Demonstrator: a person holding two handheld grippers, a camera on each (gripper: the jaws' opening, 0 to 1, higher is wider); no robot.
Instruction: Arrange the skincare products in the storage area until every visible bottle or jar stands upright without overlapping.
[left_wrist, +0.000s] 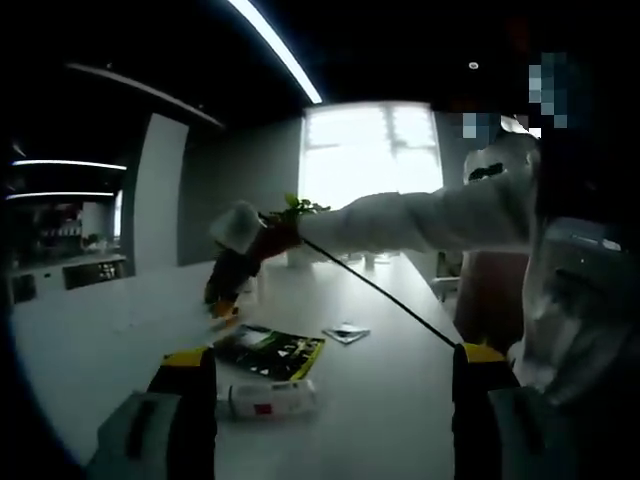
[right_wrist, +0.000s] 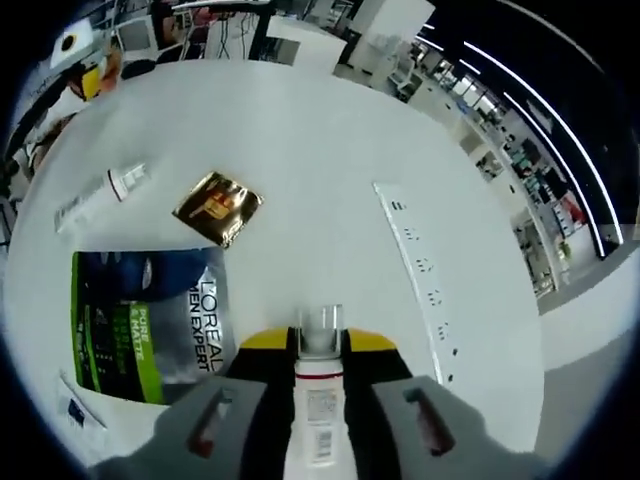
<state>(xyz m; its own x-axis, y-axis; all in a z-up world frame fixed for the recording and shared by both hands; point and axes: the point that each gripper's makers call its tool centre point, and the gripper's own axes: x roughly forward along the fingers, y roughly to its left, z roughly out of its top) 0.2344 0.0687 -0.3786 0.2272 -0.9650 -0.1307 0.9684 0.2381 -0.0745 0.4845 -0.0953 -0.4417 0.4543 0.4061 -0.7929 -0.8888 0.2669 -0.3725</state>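
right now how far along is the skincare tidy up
Early. Nothing looks finished. In hand: the right gripper is clamped on a clear-capped bottle. Left: the white tube lies flat, and the gold sachet and L'Oreal packet lie loose on the table.

The bottle (right_wrist: 318, 400) runs off the bottom edge between the jaws, base hidden. The green pack (right_wrist: 150, 325) carries small print too blurred to read.

On the table (right_wrist: 330, 160), the sachet (right_wrist: 218, 207) lies just beyond the L'Oreal pack (right_wrist: 150, 320) (tube (right_wrist: 100, 195) left of it); the power strip (right_wrist: 420, 270) sits well right.
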